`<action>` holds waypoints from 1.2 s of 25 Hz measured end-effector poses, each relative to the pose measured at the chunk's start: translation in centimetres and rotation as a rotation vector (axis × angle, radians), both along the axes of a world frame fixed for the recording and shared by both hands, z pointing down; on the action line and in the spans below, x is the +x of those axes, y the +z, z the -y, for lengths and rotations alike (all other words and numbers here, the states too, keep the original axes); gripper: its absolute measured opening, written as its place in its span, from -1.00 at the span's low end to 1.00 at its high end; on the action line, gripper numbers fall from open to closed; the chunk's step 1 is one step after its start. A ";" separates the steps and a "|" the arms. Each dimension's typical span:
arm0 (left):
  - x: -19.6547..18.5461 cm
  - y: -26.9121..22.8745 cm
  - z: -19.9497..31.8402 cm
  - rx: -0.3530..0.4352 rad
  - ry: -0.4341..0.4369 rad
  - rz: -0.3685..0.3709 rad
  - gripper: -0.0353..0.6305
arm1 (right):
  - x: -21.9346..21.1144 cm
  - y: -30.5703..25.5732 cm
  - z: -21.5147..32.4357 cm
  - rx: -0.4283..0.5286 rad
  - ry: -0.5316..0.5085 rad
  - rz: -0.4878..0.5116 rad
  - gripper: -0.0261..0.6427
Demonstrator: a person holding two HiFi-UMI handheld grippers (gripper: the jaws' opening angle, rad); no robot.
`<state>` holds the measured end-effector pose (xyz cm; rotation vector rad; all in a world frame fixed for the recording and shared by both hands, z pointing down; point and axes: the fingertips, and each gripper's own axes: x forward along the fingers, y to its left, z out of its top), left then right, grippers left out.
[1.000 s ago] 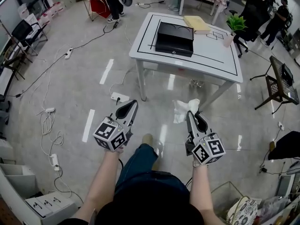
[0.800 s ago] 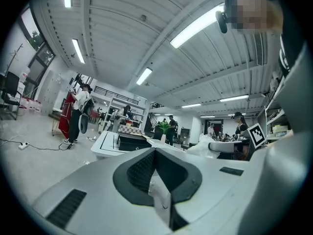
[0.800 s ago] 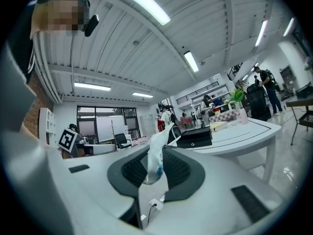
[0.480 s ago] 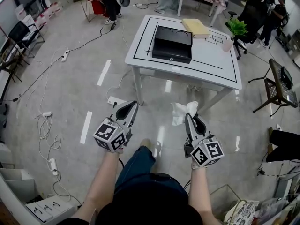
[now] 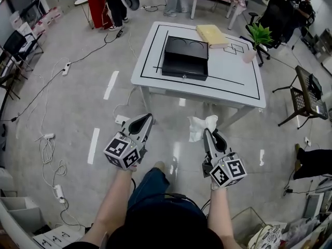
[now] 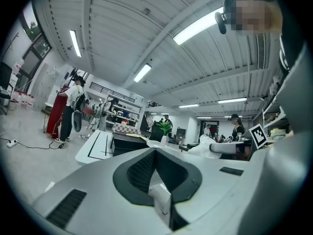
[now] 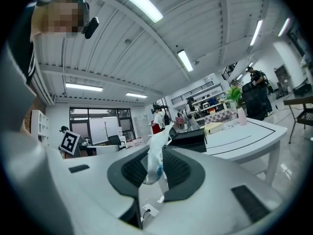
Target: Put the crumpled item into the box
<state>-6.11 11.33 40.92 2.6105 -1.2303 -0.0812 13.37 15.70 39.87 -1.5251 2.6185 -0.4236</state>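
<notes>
Over the floor [image 5: 78, 102], my right tongs [image 5: 208, 132] pinch the white wad [image 5: 199, 124]. My left tongs [image 5: 150, 116] are pressed together, with nothing in them. Up ahead, the black box [image 5: 185, 59] sits on the surface [image 5: 233, 74].

— What sort of place is this?

— An open lab or workroom. Glossy grey floor [image 5: 78, 118] with corded power strips [image 5: 122, 120], a white counter [image 5: 233, 82] marked with black outlines, strip lights [image 6: 195, 27] overhead, office chairs [image 5: 14, 39], and people [image 5: 111, 4] standing about.
</notes>
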 end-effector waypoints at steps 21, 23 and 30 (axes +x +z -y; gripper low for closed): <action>1.8 -1.2 12.3 0.005 0.088 0.003 -0.88 | 1.3 -1.3 10.5 0.006 0.085 0.004 -0.73; 1.4 -1.1 13.4 0.010 0.094 0.008 -0.88 | 1.1 -1.2 11.4 0.013 0.097 0.011 -0.73; -0.7 -0.8 16.3 0.023 0.089 0.002 -0.88 | -1.0 -1.1 14.5 0.030 0.095 0.009 -0.73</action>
